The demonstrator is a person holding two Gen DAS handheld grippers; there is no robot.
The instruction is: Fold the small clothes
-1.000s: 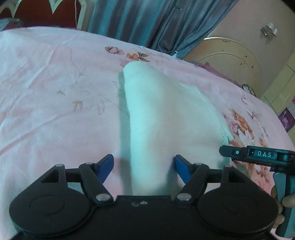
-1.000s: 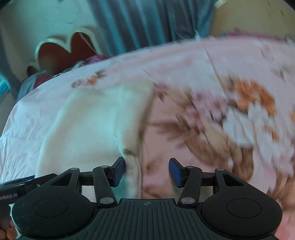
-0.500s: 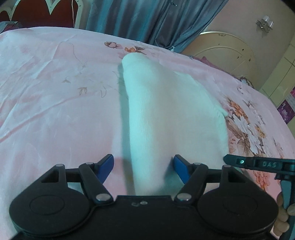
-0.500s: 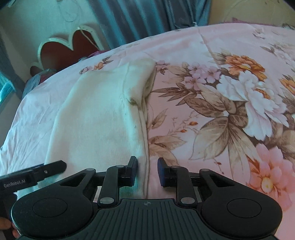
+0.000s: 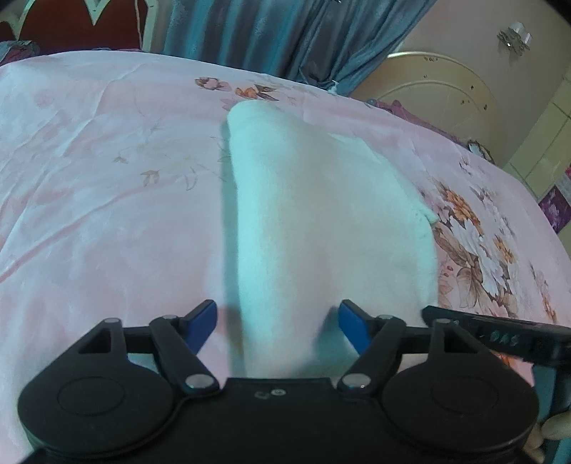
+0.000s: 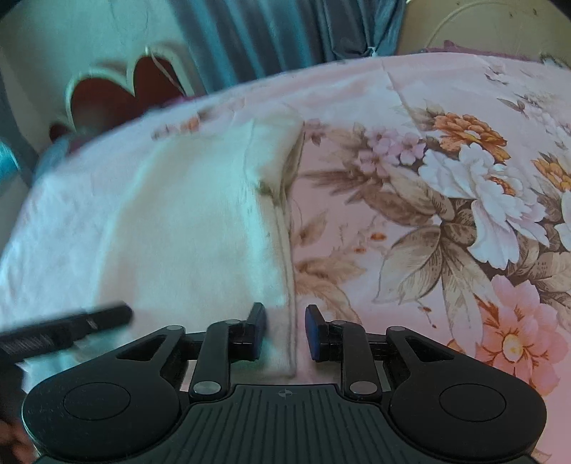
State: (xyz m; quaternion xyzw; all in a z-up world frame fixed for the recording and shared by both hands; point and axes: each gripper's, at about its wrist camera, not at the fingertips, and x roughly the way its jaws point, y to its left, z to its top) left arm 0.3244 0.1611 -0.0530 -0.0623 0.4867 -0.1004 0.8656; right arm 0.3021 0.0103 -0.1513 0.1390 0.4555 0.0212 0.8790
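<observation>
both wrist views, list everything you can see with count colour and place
white knit garment: one, white, lying on the bed, its near end between both grippers
floral bedsheet: one, pink with orange and white flowers, covering the bed
curtain: one, blue-grey, behind the bed
scalloped headboard: one, cream frame with dark red panel, far left
arched panel: one, cream, behind the bed
left gripper: black with blue pads, jaws opening, straddling the garment's left folded edge
right gripper: black, narrow gap around the garment's right hem
</observation>
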